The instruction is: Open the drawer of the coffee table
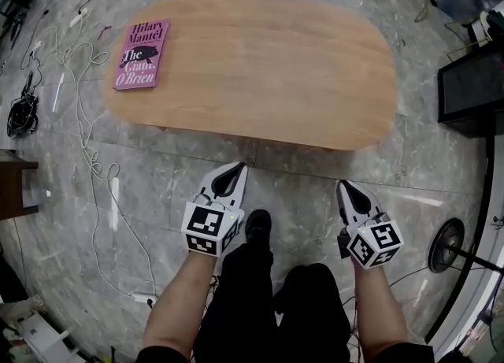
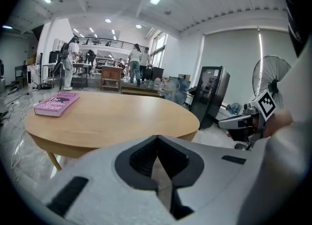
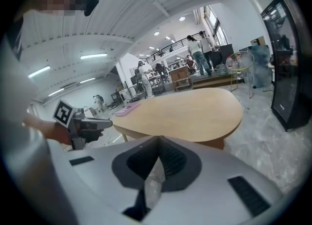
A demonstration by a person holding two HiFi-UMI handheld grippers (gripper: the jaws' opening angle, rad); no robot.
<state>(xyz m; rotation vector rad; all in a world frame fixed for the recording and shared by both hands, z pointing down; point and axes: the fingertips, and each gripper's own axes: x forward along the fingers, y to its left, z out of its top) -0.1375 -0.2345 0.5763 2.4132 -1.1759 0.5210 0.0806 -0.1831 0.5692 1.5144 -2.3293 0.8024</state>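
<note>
Both forearms reach out from the bottom of the head view, each holding a gripper low above the grey stone floor (image 1: pixel 299 188). The left gripper (image 1: pixel 237 168) has its jaws pressed together with nothing between them, and so does the right gripper (image 1: pixel 345 187); both point toward the coffee table (image 1: pixel 260 70), just short of its near edge. That table lies ahead of them, a long oval of light wood on slim wooden legs. Its top is bare apart from a pink book (image 1: pixel 142 54) lying flat at its left end. From these views the front below the top is in shadow, and a drawer cannot be made out. A dark shoe (image 1: pixel 257 225) stands between the grippers. White cables (image 1: pixel 88 137) trail across the floor left of the table, a black cabinet (image 1: pixel 468 90) stands at its right, and a fan (image 1: pixel 447 245) sits nearer on the right.
</note>
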